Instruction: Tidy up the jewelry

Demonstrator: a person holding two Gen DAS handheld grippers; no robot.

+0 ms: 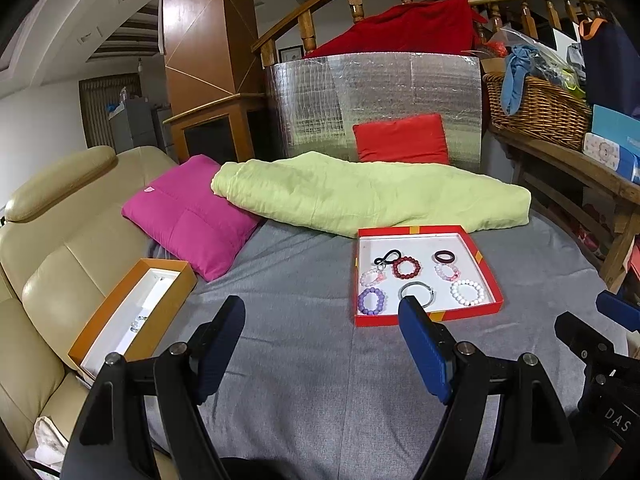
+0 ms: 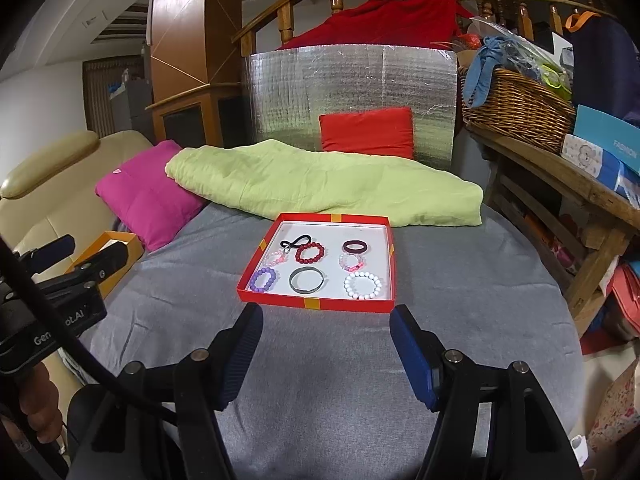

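A red box lid (image 1: 489, 276) (image 2: 325, 304) lies on the grey bed cover and holds several bracelets: a purple bead one (image 1: 372, 301) (image 2: 263, 279), a dark red one (image 1: 406, 267) (image 2: 309, 252), a white one (image 1: 467, 292) (image 2: 363, 285), a grey bangle (image 2: 306, 280) and a black hair tie (image 2: 295, 241). An orange box (image 1: 168, 312) (image 2: 105, 284) with a small piece of jewelry inside sits at the left. My left gripper (image 1: 322, 314) is open and empty, short of the red lid. My right gripper (image 2: 326, 322) is open and empty just before the lid's near edge.
A green quilt (image 1: 372, 196), a pink pillow (image 1: 188, 212) and a red cushion (image 1: 402, 138) lie behind the lid. A beige leather sofa (image 1: 48, 248) is on the left. A wooden bench (image 2: 568, 184) with a wicker basket (image 2: 516, 108) stands on the right.
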